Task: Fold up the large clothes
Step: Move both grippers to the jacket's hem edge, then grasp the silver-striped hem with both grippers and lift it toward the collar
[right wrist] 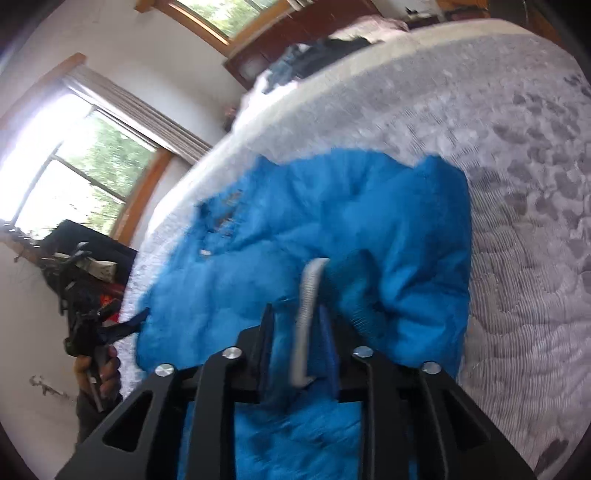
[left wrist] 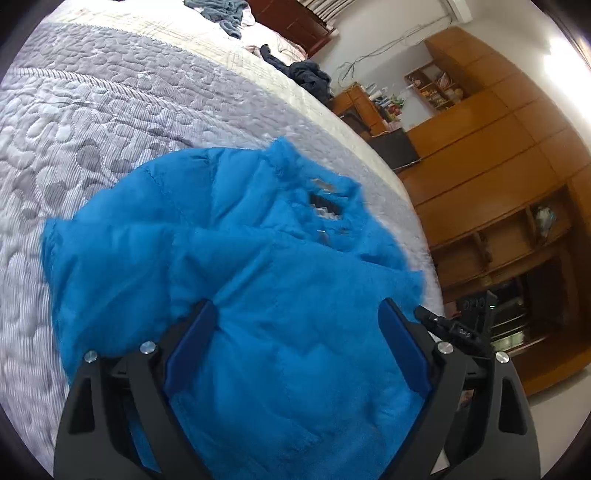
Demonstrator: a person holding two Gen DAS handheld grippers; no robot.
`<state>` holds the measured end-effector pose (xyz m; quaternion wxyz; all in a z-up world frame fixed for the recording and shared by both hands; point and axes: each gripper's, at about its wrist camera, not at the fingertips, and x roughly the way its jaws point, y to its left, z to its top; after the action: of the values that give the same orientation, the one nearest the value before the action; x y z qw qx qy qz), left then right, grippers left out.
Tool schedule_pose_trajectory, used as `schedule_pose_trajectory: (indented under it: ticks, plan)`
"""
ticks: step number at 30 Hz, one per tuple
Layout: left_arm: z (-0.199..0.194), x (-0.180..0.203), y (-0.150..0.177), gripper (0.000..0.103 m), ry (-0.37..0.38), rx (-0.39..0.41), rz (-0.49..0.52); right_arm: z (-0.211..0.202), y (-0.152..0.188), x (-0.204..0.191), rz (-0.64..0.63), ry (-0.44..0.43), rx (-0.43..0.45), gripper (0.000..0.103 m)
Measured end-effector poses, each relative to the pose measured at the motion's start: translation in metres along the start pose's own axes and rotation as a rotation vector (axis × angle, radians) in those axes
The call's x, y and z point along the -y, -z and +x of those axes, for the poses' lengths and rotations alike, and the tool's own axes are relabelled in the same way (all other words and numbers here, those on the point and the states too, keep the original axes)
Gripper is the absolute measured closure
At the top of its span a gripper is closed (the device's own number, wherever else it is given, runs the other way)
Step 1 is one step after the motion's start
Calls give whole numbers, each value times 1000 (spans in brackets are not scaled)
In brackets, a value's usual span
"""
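Note:
A bright blue puffy jacket (left wrist: 258, 258) lies spread on the grey quilted bed (left wrist: 92, 129), its collar and dark label toward the bed's far edge. My left gripper (left wrist: 297, 304) hovers open just above the jacket's near part, with fabric showing between the wide-apart blue pads (left wrist: 192, 343). In the right wrist view my right gripper (right wrist: 297, 312) is shut on a bunched edge of the jacket (right wrist: 332, 221), and a white ribbed strip (right wrist: 308, 317) sticks out between the fingers. The left gripper (right wrist: 110, 325) shows at the jacket's left edge, held by a hand (right wrist: 99, 369).
Dark clothes (left wrist: 310, 75) and a grey-blue heap (left wrist: 221, 11) lie at the bed's far end. Wooden wardrobes and shelves (left wrist: 498, 166) stand past the bed's right edge. Windows (right wrist: 81, 162) and a dark cluttered stand (right wrist: 85, 251) lie off the other side.

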<state>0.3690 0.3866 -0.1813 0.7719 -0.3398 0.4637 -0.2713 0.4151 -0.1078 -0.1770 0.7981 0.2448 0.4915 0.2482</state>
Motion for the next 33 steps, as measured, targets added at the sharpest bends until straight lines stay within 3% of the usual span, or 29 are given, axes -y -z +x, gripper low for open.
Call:
schedule_pose_trajectory:
  ticks: [3,5,6,8,10,12,15,18,20,21,22,23,24,25,27,33]
  plan:
    - [-10,6,15,14,61,-20,36,-3,11,-12,-28,-63,-21,70]
    - [2,-4,22,14,-5,-64,26,13,17,-7,-37,-37,-67,74]
    - [11,-14,26,17,-49,-83,12,19,18,-3,-39,-16,-77,83]
    - [11,-20,28,22,-64,-87,5,19,18,-2,-35,0,-74,86]
    - [-2,-11,31,19,-28,-60,4,2,21,-12,-40,12,-41,74]
    - [-17,0,36,15,20,-28,30,-14,24,-23,-76,45,5,71]
    - [-24,10,44,14,83,-21,53,-27,28,-38,-102,12,33,69]
    - [-10,0,50,14,44,-57,22,-4,33,-42,-90,-26,-36,67]
    - [2,-14,54,18,-21,-86,-8,17,35,-35,-95,40,-83,74]
    - [4,-18,55,22,-36,-89,-24,21,36,-32,-97,56,-90,84]
    - [1,-16,56,22,-39,-86,-30,20,37,-29,-87,61,-88,84]
    - [-9,-10,59,19,-35,-77,-32,13,38,-30,-72,50,-84,81]
    - [-17,-5,62,12,-16,-68,-22,-2,41,-33,-63,22,-72,67]
    - [-34,5,71,12,18,-59,9,-16,46,-35,-67,3,-63,51]
    - [-53,13,87,11,29,-75,43,-47,60,-35,-73,-15,-57,41]
    - [-113,-9,178,9,-32,-136,-6,-116,133,19,36,5,-143,36]
